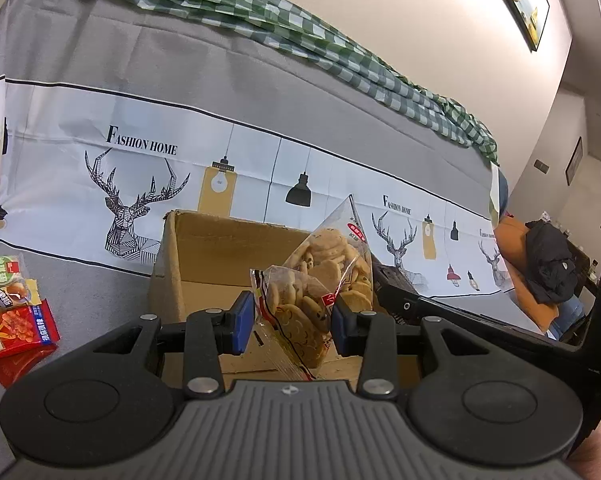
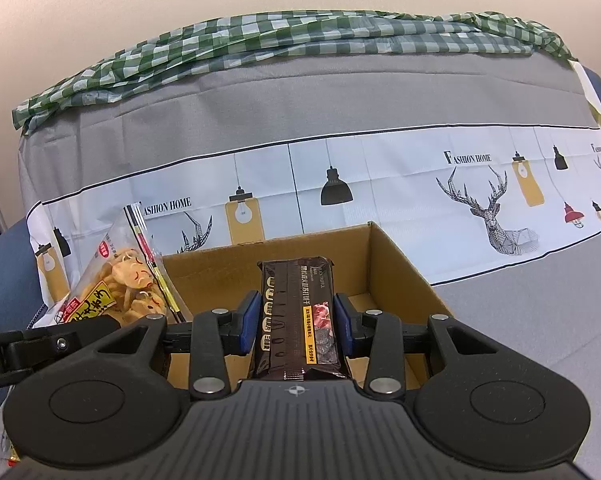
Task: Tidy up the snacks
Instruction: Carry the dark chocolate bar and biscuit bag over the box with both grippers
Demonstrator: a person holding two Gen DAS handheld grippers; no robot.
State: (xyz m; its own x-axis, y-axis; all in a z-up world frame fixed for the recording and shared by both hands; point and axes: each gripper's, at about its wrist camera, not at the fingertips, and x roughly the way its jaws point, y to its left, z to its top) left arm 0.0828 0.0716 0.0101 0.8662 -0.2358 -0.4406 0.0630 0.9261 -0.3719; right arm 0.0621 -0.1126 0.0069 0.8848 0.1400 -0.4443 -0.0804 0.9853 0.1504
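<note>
I see the left gripper [image 1: 293,322] clamped on a cookie bag [image 1: 300,316], the right gripper [image 2: 296,326] clamped on a dark snack pack [image 2: 296,312], both over the cardboard box [image 2: 396,264].

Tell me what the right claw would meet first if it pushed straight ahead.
Probably the far inner wall of the cardboard box. The right claw, shut on the dark snack pack, points into the open box, though depth is hard to judge.
</note>
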